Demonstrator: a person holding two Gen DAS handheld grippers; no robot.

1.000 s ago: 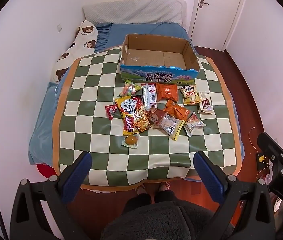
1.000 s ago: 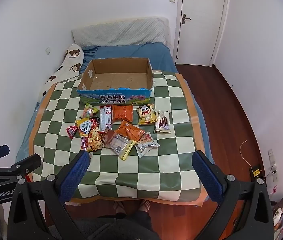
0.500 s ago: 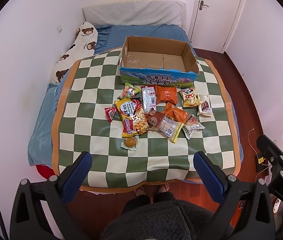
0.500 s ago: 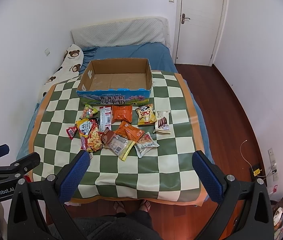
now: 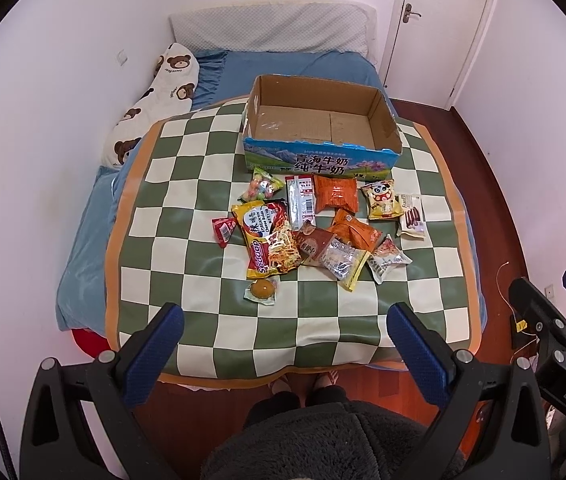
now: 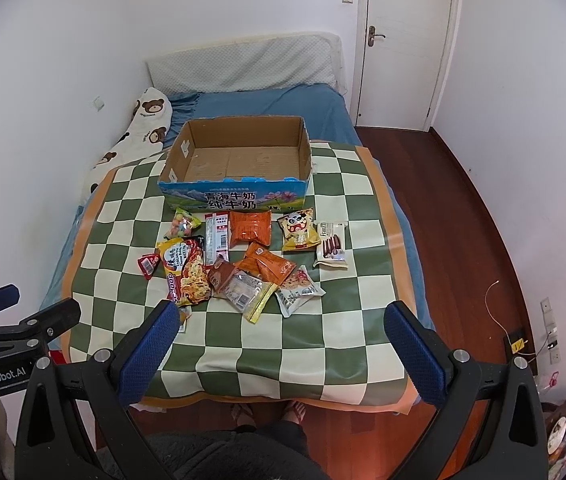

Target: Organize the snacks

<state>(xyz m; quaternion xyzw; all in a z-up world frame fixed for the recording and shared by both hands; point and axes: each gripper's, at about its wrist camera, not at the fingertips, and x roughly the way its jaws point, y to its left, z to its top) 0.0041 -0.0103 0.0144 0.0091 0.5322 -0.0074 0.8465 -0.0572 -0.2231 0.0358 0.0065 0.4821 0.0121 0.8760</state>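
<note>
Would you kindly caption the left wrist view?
Open left gripper above snack packets before an empty cardboard box.

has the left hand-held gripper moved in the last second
Yes, slightly. In the left wrist view the cardboard box and snacks now sit a little higher in frame than a second ago, so the left hand-held gripper has drifted or tilted a bit; which, I cannot tell.

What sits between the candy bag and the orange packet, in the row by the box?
A long white packet lies between the candy bag and the orange packet, just before the cardboard box. Both wrist views show it.
</note>
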